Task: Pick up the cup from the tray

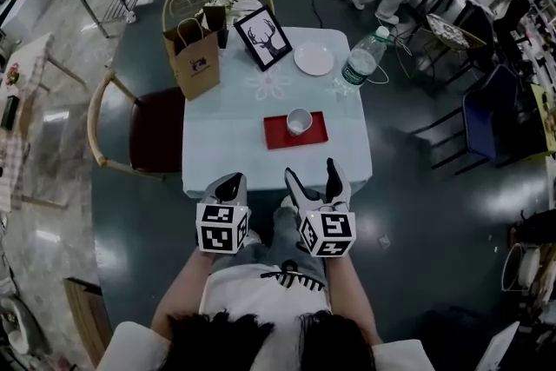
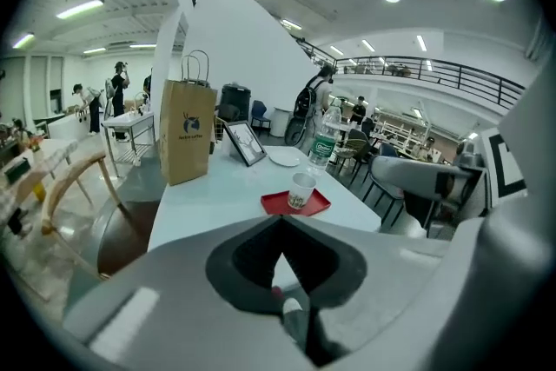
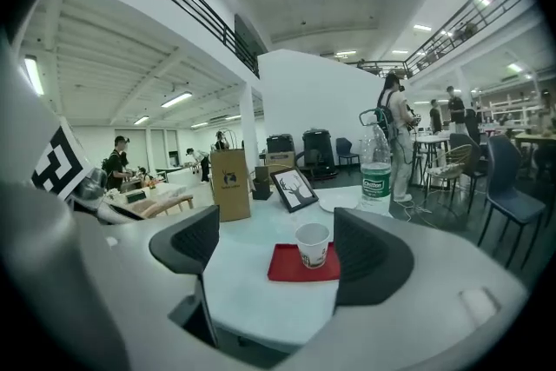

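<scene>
One white paper cup [image 1: 298, 121] stands upright on red tray [image 1: 276, 137], toward tray's right half, mouth up. Tray lies flat on pale square table [image 1: 226, 148], center-right, closer to the person's edge than the far edge. Beyond tray, on far side of table: white plate [image 1: 314, 59], water bottle [image 1: 360, 61] at far right corner, framed deer pic [image 1: 263, 37] leaning back, brown paper bag [image 1: 195, 56] at far left. Wood chair [image 1: 148, 130] w/ dark seat sits at table's left side. R gripper [image 1: 313, 174] is at table's near edge, jaws wide apart, nothing held. In right gripper view cup + tray show in the gap btwn jaws but well ahead, not touching. L gripper [image 1: 230, 183] is near it on the left, also at near edge, jaws pressed together at tips, holding nothing. Both grippers well apart from cup.
</scene>
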{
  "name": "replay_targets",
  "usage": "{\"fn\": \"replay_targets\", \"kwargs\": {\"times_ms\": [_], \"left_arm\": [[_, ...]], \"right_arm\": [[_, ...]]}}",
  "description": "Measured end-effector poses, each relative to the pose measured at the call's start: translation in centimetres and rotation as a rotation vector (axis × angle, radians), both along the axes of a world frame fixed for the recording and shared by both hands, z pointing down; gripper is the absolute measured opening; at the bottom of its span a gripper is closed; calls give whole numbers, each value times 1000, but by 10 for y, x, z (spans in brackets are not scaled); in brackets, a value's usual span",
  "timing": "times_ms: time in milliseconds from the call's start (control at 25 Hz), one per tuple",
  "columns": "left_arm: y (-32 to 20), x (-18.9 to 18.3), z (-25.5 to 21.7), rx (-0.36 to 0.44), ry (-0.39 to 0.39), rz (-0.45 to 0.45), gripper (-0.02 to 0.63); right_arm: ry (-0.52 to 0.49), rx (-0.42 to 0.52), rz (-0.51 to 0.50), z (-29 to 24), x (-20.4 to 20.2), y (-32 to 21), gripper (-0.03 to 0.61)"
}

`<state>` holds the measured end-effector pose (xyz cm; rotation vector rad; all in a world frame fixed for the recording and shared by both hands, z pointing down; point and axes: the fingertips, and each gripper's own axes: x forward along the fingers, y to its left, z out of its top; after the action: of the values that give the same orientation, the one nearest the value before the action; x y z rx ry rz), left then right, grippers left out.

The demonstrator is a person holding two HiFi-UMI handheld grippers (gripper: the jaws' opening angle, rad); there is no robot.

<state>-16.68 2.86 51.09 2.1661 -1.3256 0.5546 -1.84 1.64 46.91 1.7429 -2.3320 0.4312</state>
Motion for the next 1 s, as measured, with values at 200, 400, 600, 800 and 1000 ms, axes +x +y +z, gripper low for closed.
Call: {"fn": "replay_targets", "kwargs": {"times_ms": [200,400,600,800,1000], "left_arm": [[-14,-1,9,-35,56,-25,0],[-43,-2,13,-58,59,-45,0],[-69,3,17,-76,48,-73,0],[-85,9,32,-133,57,-119,0],[-100,13,43,-176,42,-143,0]], "right_arm": [[49,-28,-13,17,0,-29,425],[52,-81,-15,39,3,-60,430],[47,-130,-12,59,12,-94,430],[68,-188,-43,90,15,-118,445],[61,-238,-73,113,14,-135,451]]}}
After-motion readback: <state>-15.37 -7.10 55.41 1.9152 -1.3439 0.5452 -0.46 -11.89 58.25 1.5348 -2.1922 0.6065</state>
